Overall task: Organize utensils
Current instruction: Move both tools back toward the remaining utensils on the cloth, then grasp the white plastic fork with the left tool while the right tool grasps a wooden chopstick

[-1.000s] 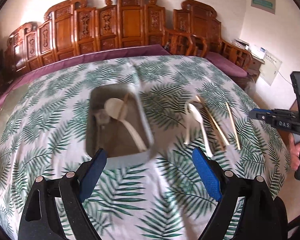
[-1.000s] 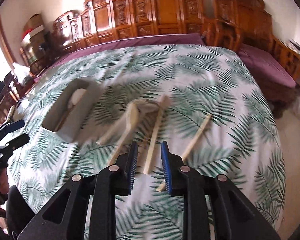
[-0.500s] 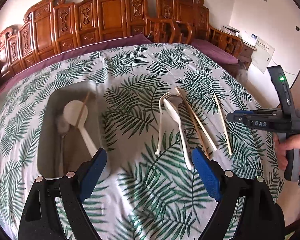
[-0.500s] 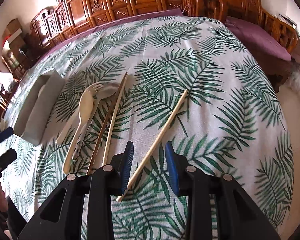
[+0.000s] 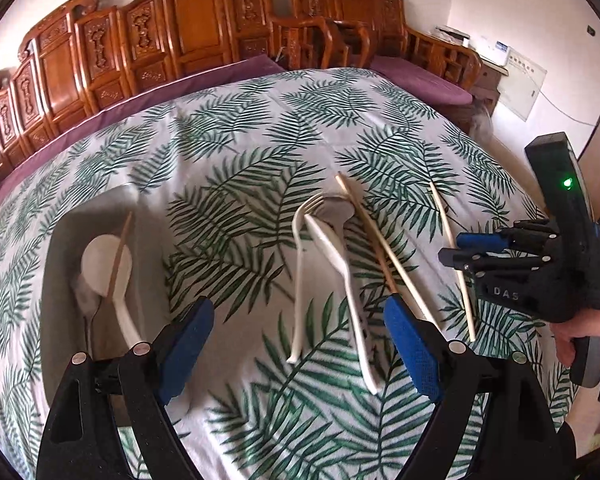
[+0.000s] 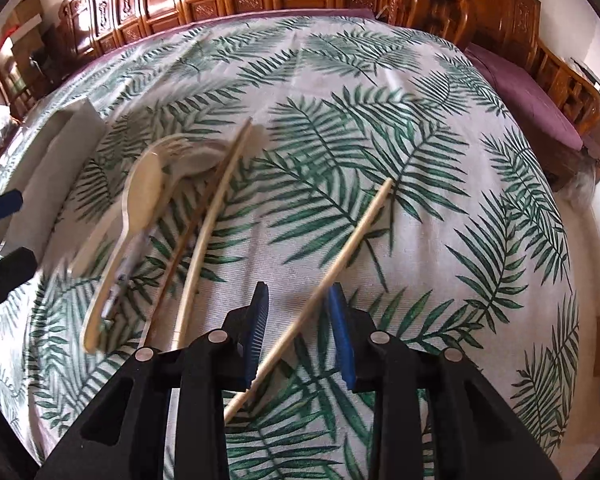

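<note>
A lone wooden chopstick point(image 6: 352, 240) lies on the leaf-print cloth and runs between the blue pads of my right gripper point(image 6: 298, 320). The jaws are closing a little but do not touch it. Left of it lie a pair of chopsticks point(image 6: 208, 220), a white spoon point(image 6: 140, 200), a white fork point(image 5: 298, 260) and a metal spoon point(image 5: 336, 210). My left gripper point(image 5: 296, 332) hangs wide open above the fork and spoon handles, its jaws narrowing slightly and holding nothing. A grey tray point(image 5: 152, 248) to its left holds a white spoon point(image 5: 106, 260), a chopstick and a metal spoon.
The table point(image 5: 260, 128) with its purple edge is ringed by carved wooden chairs point(image 5: 204, 20). A hand point(image 5: 588, 336) holds the right gripper point(image 5: 454, 249) at the table's right edge. The left gripper point(image 6: 2, 236) shows beside the tray point(image 6: 60, 152) in the right wrist view.
My left gripper has shifted right, from over the tray to over the loose fork and spoon. My right gripper has sunk toward the cloth and now straddles the single chopstick.
</note>
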`<state>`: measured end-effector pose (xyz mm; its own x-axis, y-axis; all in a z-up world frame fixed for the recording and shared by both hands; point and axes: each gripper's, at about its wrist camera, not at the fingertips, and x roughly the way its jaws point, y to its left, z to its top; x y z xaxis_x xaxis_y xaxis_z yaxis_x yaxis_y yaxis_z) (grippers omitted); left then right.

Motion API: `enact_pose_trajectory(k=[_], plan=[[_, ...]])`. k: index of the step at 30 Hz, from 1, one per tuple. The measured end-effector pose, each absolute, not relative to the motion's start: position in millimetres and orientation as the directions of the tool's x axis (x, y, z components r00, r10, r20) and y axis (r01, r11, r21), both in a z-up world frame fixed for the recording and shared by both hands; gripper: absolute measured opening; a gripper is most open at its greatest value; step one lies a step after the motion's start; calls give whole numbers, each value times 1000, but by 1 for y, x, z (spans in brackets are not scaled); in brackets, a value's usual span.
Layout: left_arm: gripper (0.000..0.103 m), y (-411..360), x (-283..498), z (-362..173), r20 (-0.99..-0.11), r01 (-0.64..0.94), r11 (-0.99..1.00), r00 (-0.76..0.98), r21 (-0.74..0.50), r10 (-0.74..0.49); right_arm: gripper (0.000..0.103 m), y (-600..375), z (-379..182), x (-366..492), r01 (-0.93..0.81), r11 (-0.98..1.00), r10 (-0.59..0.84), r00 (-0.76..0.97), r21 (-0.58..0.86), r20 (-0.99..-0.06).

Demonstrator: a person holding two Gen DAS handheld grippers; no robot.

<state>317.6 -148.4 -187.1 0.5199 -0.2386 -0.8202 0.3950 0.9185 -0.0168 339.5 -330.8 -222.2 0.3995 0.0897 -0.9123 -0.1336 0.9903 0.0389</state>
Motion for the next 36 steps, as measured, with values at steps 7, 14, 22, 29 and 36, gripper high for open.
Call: enact_pose_trajectory(k=[7,14,22,29,36], plan=[[61,-159,336,-208,-857,407,913,464,-18,-224,13,-341,-224,337,-158,987,98,416,34,-904],[46,-167,353,-224,-877,411,911,437,-2,-199,13,-340,-225,334,-185,983,93,439,12,-894],[39,-171,367,-231,-880,406,914,432,-7,-198,13,-340,-224,332,-192,981,94,458,5,-884],[20,-176,369,-240,-887,416,909,418,-7,-198,11,-340,-224,329,-214,977,113,459,14,-881],[12,-174,370,-241,-880,410,912,431,-3,-197,8,-336,-224,329,-234,972,114,454,5,-884]])
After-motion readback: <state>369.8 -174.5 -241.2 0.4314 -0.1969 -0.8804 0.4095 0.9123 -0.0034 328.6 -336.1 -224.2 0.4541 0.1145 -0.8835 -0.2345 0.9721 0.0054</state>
